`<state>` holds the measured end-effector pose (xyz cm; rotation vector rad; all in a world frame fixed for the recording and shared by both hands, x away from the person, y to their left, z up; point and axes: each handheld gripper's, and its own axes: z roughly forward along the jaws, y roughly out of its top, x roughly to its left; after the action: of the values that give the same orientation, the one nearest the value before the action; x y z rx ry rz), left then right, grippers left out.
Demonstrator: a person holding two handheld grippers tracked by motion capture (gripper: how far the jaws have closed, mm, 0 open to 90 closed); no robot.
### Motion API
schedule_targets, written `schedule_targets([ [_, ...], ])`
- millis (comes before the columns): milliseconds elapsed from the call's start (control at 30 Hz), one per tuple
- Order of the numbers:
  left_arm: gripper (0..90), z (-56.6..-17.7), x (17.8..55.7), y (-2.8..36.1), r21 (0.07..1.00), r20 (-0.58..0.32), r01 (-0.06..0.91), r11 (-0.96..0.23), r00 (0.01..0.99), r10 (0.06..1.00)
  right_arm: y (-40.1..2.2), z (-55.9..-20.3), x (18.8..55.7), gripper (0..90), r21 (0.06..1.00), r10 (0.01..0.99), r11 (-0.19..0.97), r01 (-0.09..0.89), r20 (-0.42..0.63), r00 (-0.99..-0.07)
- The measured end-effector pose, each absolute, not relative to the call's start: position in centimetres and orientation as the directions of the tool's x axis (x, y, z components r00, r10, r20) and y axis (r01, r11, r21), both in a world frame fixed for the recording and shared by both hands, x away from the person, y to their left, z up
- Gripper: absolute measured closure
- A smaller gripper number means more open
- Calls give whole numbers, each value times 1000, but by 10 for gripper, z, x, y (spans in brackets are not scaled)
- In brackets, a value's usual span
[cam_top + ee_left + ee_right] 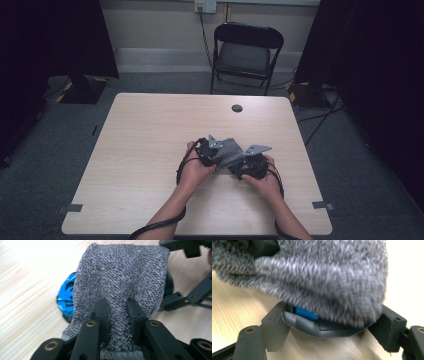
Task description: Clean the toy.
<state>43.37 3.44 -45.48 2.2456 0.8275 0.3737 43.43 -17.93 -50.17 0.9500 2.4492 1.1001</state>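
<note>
Both grippers are black. The left gripper (pixel 117 312) has two blocky matte jaws on flat linkage arms pinned with brass-ringed rivets, small screw holes behind each jaw tip. The right gripper (pixel 332 322) shows the same arms and rivets. A grey three-cornered plate (pixel 256 149) tops it, and black cables (pixel 181 167) trail behind.

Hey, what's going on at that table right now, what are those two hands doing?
A person at a light wooden table works a handheld gripper in each hand, close together near the table's middle. The left gripper has its jaws closed on a grey knitted cloth that looks like a sock. The cloth drapes over a blue and black plastic object. The right gripper has its jaws on either side of that object, under the cloth; how firm the grip is cannot be told.
</note>
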Motion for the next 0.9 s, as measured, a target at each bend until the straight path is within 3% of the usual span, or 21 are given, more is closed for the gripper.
schedule_targets([
  [900, 747, -458, 459, 63, 689, 32, 514, -511, 683, 730, -179, -502, 435, 236, 746, 672, 491, 450, 4, -740],
])
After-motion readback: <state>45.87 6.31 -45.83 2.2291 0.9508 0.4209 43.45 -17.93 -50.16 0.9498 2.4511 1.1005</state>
